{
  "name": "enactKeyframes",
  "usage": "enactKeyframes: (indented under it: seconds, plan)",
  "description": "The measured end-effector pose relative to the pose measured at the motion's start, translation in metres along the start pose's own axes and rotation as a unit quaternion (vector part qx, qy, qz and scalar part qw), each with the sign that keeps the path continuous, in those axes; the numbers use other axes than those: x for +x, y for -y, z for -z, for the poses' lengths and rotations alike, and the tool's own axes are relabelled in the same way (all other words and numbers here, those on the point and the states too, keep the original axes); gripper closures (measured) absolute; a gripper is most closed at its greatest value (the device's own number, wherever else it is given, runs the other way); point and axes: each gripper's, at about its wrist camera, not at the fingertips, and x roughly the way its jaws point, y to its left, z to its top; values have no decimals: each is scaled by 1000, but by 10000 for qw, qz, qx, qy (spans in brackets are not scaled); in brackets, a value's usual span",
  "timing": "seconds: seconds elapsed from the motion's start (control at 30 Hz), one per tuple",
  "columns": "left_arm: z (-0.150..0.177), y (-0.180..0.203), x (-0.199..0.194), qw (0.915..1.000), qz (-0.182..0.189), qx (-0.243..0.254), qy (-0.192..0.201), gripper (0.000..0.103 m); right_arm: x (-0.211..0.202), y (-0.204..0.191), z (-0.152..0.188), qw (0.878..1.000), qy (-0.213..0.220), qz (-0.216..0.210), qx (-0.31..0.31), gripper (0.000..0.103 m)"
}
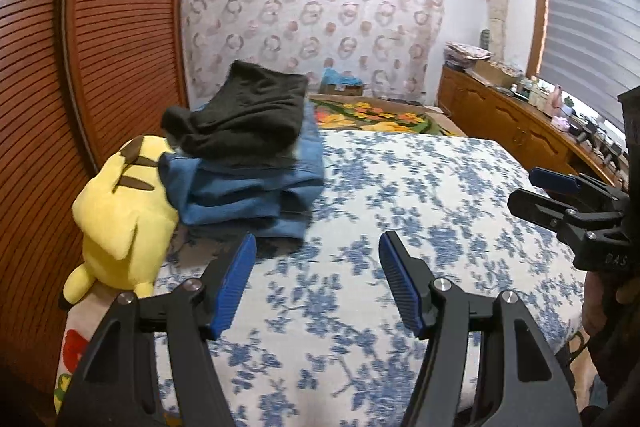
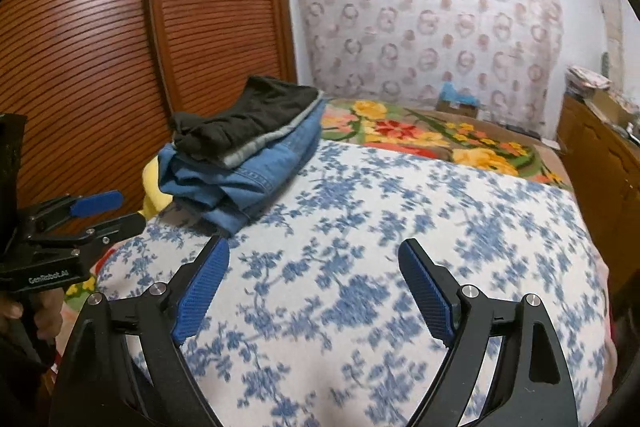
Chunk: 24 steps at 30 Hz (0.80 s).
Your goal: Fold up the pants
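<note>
- Though mostly in view, cut off at the lower frame edge: left tool (image 1: 318, 247), black arms running out of the picture, blue pads apart with nothing between them, only flowered bedspread (image 1: 400, 187) below.
- Partly hidden behind the folded pile: yellow plush toy (image 1: 120, 211), seen whole-ish from the left wrist, only a yellow sliver from the right wrist.
- Hard to sort out in the pile: black pants (image 1: 248, 115) on top, blue denim pants (image 1: 248, 187) beneath, a grey layer between them showing only in the right wrist view; stack lying on the bed at its left side, beside the slatted wooden wardrobe door (image 1: 100, 27).
- Blurred from motion: bedspread print in both views; small items on the wooden dresser (image 1: 500, 115) too small to name.
- Readable writing: "GenRobot.AI" on the left tool's body in the right wrist view; only "DAS" legible on the right tool's body in the left wrist view.
- Pose: both tools angled downward over the bare bedspread, well short of the pile; right tool (image 2: 314, 251) with pads spread wide and empty, jaws opening; fingers of a hand (image 2: 36, 311) wrapped round the left handle, rest out of frame.
</note>
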Motion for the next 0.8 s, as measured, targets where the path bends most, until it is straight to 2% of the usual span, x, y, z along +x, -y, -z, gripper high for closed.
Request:
enactKeyframes:
  seconds: [0.27,0.8]
  plan:
    - [-1,33,-7,9996,215,194,7,39,-42,19,15,9988,195,389,237,15]
    - [-16,87,-28,9975,439,517,191,39,-99,61,35,9909,416,1020,769,15]
